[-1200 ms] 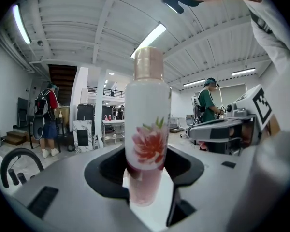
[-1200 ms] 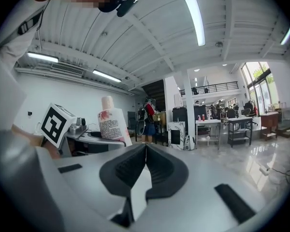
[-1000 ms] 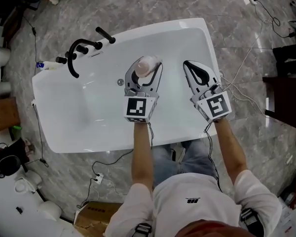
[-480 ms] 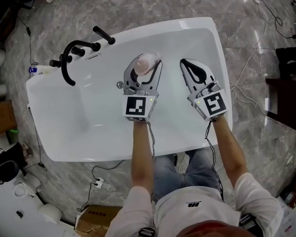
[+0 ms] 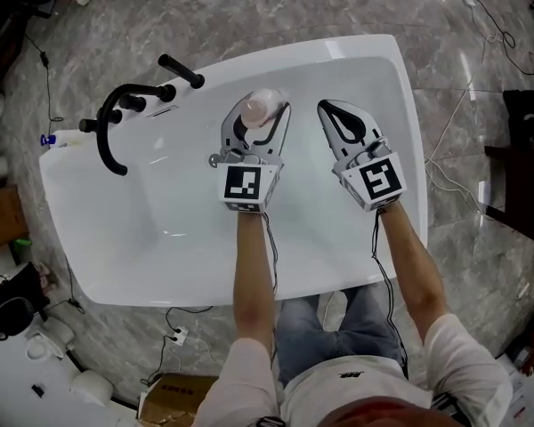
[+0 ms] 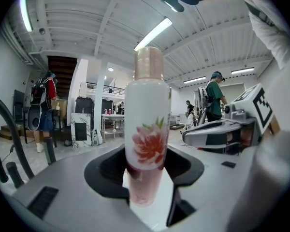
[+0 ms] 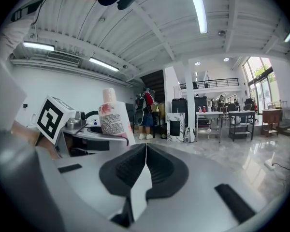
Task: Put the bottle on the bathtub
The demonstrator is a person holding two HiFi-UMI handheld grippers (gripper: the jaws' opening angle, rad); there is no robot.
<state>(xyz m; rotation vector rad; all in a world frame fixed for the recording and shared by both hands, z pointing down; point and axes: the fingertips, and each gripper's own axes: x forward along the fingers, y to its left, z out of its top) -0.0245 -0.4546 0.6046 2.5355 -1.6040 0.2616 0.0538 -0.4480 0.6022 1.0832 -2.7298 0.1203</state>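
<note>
A white bottle [image 6: 146, 134] with a pink flower print and a pale pink cap stands upright between the jaws of my left gripper [image 5: 257, 121], which is shut on it. In the head view the bottle's cap [image 5: 257, 107] shows from above, over the white bathtub [image 5: 187, 238]. My right gripper [image 5: 343, 124] hovers to the right of it over the tub, jaws shut with nothing between them. In the right gripper view the bottle [image 7: 114, 120] shows at the left, held in the other gripper.
A black faucet with handles [image 5: 129, 114] stands at the tub's far left rim. A small bottle [image 5: 52, 138] lies on the rim beyond it. Cables [image 5: 454, 123] run over the marble floor at the right, boxes and clutter [image 5: 9, 238] at the left.
Both grippers have drifted a little farther over the tub, the left still holding the bottle. The head view has shifted, so the tub sits lower left in frame.
</note>
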